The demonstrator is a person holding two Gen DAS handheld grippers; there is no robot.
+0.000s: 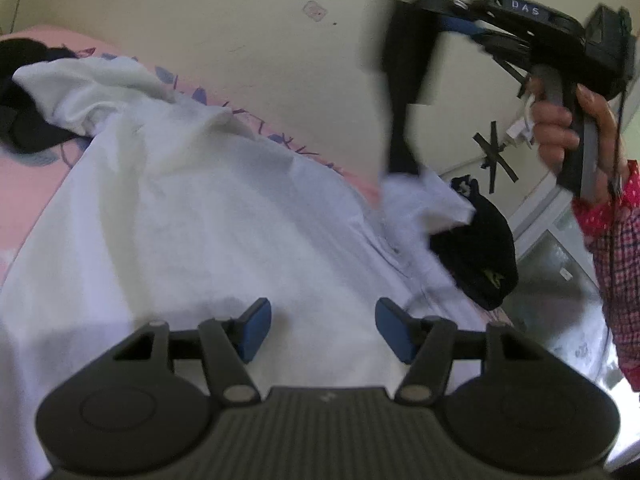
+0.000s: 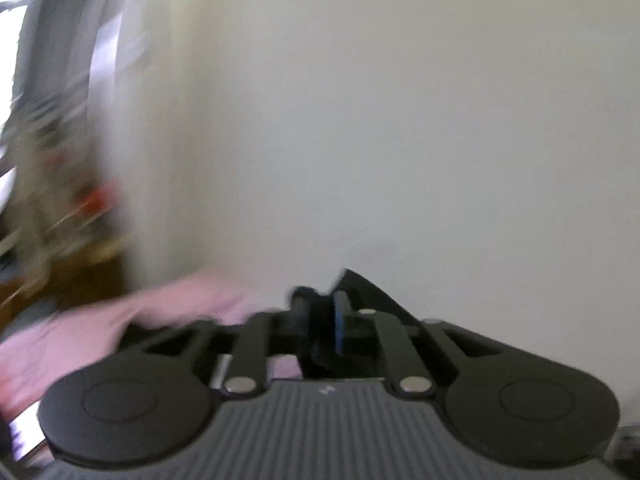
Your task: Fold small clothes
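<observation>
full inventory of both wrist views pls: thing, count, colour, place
white garment: 1, white, spread over the bed below the left gripper
bedsheet: 1, pink with blue print, under the garment
dark clothes: 1 pile, black, right of the garment
dark cloth: 1, black, far left
wall: 1, cream, behind the bed
left gripper: 1, black with blue pads, open over the garment
right gripper: 1, black, raised, blurred
hand: 1, on the right gripper's handle, red patterned sleeve

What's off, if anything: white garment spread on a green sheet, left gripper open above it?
The sheet is pink, not green; the left wrist view shows it. The white garment is spread on it, with the left gripper open above it.
</observation>
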